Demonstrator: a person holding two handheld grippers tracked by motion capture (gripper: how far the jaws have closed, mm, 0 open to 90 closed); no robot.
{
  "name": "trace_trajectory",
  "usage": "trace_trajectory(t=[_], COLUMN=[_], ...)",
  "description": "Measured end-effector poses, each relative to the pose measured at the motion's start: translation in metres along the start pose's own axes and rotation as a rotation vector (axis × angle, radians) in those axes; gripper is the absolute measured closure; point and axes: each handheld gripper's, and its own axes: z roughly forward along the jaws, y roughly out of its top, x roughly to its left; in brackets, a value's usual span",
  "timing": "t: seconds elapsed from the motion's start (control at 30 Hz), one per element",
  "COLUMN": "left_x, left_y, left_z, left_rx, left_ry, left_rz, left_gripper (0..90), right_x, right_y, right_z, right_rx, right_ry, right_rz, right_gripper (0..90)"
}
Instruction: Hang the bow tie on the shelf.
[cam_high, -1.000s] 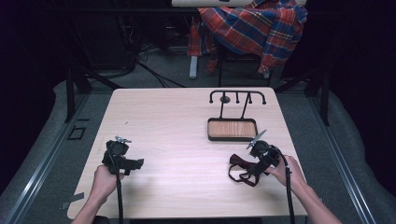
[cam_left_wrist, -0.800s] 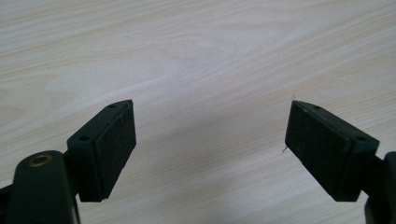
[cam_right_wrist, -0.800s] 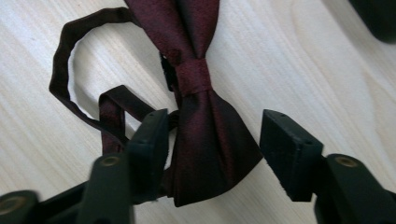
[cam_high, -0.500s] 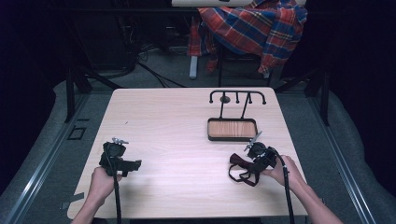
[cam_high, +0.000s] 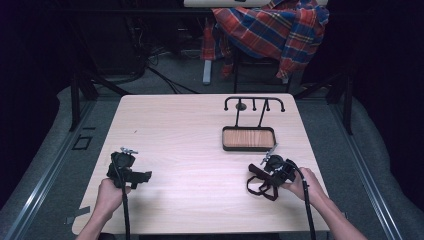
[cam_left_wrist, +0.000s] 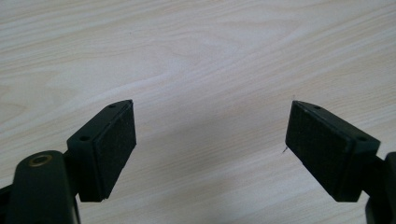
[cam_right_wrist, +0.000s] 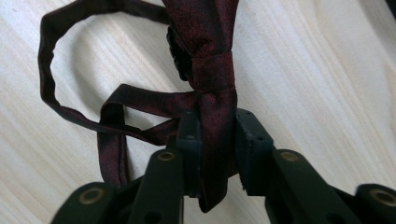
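A dark red bow tie with a thin strap loop lies on the light wooden table at the front right. My right gripper has just been closing and its pads now press on one wing of the bow tie. From above, the right gripper and the bow tie sit near the table's right front edge. The left gripper rests at the front left. Its jaws stand wide apart in the left gripper view, with bare wood between them.
A black hanger stand rises over a wooden tray at the right back of the table. A plaid shirt hangs over a chair beyond the table. Dark floor and cables surround it.
The left hand and its gripper shifted slightly toward the table's front edge. The right gripper stayed over the bow tie, moving only a little.
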Motion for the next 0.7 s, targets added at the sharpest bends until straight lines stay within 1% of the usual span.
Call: trace_trajectory(t=[0.03,0.07,0.1,0.13,0.17,0.2,0.27,0.3,0.33,0.4,0.43,0.47,0.5,0.57,0.67,0.7], left_x=[0.0,0.0,0.0,0.0,-0.001,-0.001,-0.001,-0.003,-0.003,-0.005,-0.006,-0.007,-0.008,-0.007,-0.006,-0.005], left_y=[0.0,0.0,0.0,0.0,0.001,0.001,0.002,0.004,0.005,0.007,0.008,0.008,0.008,0.008,0.008,0.007], left_z=[0.0,0.0,0.0,0.0,0.0,0.0,0.001,0.001,0.002,0.003,0.004,0.005,0.005,0.004,0.004,0.004], left_rx=[-0.001,-0.003,-0.001,-0.001,-0.002,-0.002,-0.002,-0.003,-0.005,-0.004,0.002,0.006,0.005,0.001,-0.002,-0.002], left_ry=[0.0,0.0,0.001,0.001,-0.001,-0.003,-0.002,-0.004,-0.005,-0.006,-0.009,-0.011,-0.013,-0.012,-0.013,-0.011], left_rz=[-0.001,-0.001,0.003,0.003,0.002,-0.001,0.001,0.005,0.014,0.017,0.025,0.028,0.032,0.031,0.024,0.02], left_gripper=[16.2,16.3,16.3,16.3,16.3,16.3,16.4,16.4,16.3,16.2,16.2,16.4,16.3,16.3,16.4,16.3], right_x=[0.0,-0.002,-0.003,-0.003,-0.006,-0.006,-0.007,-0.008,-0.007,-0.008,-0.008,-0.01,-0.011,-0.012,-0.014,-0.014], right_y=[-0.001,-0.002,-0.002,-0.002,-0.003,-0.003,-0.004,-0.007,-0.009,-0.01,-0.012,-0.013,-0.015,-0.016,-0.016,-0.017], right_z=[0.0,-0.002,-0.003,-0.003,-0.006,-0.007,-0.009,-0.012,-0.012,-0.015,-0.015,-0.019,-0.023,-0.027,-0.032,-0.034], right_rx=[-0.009,-0.021,-0.02,-0.02,-0.04,-0.047,-0.056,-0.071,-0.099,-0.091,-0.103,-0.104,-0.127,-0.154,-0.168,-0.189], right_ry=[0.015,0.014,0.006,0.006,0.01,0.019,0.015,0.02,0.02,0.028,0.029,0.021,0.024,0.024,0.011,0.014], right_rz=[0.012,0.027,0.025,0.025,0.046,0.053,0.061,0.077,0.1,0.093,0.103,0.101,0.116,0.124,0.129,0.136], right_gripper=[75.8,76.4,76.6,76.6,76.8,76.9,77.0,77.1,77.2,77.2,77.3,77.4,77.5,77.6,77.7,77.8])
